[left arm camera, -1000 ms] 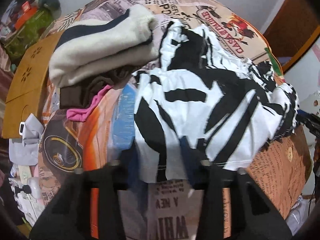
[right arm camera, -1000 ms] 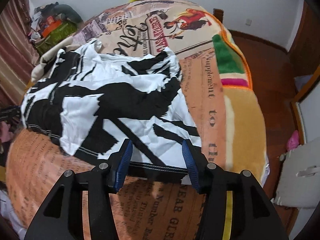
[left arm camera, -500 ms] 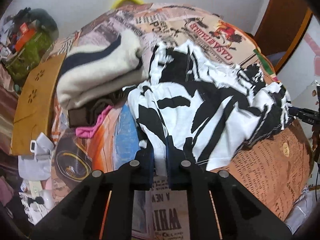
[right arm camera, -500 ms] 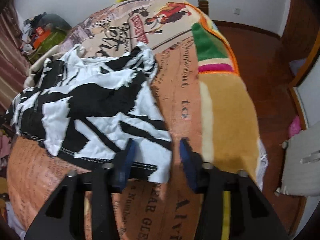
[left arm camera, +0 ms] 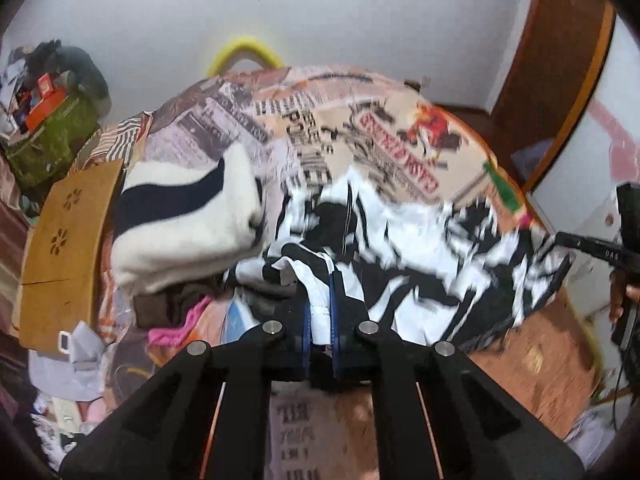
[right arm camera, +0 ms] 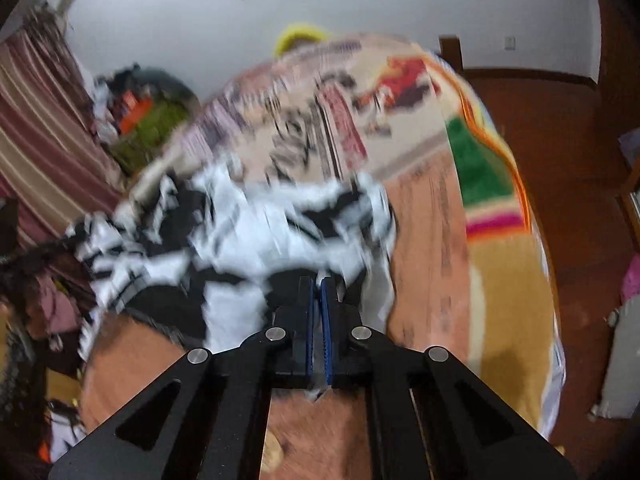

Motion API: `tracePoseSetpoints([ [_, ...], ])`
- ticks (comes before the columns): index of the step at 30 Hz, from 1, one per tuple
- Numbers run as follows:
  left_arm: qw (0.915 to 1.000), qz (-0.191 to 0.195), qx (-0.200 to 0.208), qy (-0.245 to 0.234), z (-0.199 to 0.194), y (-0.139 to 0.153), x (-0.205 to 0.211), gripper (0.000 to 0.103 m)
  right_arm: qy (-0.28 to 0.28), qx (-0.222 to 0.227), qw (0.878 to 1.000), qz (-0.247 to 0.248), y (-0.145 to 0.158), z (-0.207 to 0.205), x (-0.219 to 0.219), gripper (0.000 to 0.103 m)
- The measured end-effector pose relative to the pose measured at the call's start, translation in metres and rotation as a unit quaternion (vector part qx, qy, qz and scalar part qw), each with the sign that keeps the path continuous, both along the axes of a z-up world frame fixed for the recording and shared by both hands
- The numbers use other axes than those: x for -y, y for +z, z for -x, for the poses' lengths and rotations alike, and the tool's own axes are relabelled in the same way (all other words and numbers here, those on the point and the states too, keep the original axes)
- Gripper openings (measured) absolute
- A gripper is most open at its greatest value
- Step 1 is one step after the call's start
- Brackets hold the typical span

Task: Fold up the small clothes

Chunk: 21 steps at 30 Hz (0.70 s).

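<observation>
A black-and-white patterned garment (left arm camera: 416, 248) lies crumpled on a bed covered by a newspaper-print blanket (left arm camera: 360, 120). My left gripper (left arm camera: 320, 312) is shut on the garment's near left edge, white cloth pinched between the blue pads. The same garment (right arm camera: 248, 240) shows blurred in the right wrist view, where my right gripper (right arm camera: 318, 304) is shut on its near right edge. Both hold the near hem lifted off the blanket. The other gripper's black body (left arm camera: 624, 248) shows at the right edge of the left view.
A folded cream and navy garment (left arm camera: 188, 224) sits on darker and pink clothes (left arm camera: 180, 320) left of the patterned one. A brown cardboard box (left arm camera: 68, 248) lies at the far left. Green bags (right arm camera: 148, 132) stand by the wall. Wooden floor (right arm camera: 560, 160) lies right of the bed.
Both grippers closed on the garment's near hem, the left first, then the right. Both have since risen and pulled the hem up; the views now blur with motion.
</observation>
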<state>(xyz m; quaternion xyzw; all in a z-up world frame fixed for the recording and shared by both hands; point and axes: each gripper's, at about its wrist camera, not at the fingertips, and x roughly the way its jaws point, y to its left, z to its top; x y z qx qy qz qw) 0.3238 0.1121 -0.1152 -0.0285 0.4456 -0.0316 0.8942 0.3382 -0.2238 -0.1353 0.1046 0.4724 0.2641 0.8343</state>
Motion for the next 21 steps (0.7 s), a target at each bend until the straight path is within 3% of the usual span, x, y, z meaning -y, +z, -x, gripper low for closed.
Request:
tracePoseSetpoints([
  [5,0.9994,0.021,0.011,0.023,-0.038,0.008,-0.009,0.007,-0.008,0.038,0.999,0.002,0.021,-0.029,-0.016,0.003],
  [11,0.9989,0.024,-0.01,0.039,-0.071,-0.013,-0.019,0.007,-0.012,0.041,0.998,0.047,0.012,-0.044,-0.021,0.004],
  [13,0.9989,0.021,-0.021,0.036,-0.073,-0.024,-0.019,0.007,-0.01,0.018,0.998,0.067,0.001,-0.04,-0.013,0.009],
  [15,0.999,0.011,-0.029,0.032,-0.072,-0.035,-0.016,0.007,-0.003,-0.002,0.996,0.089,-0.012,-0.033,-0.008,0.034],
  [17,0.999,0.005,-0.035,0.028,-0.072,-0.041,-0.013,0.007,-0.001,-0.014,0.994,0.107,-0.024,-0.021,-0.003,0.044],
  [21,0.9991,-0.003,-0.038,0.021,-0.068,-0.043,-0.005,0.007,0.014,-0.063,0.993,0.094,-0.046,-0.003,0.006,0.044],
])
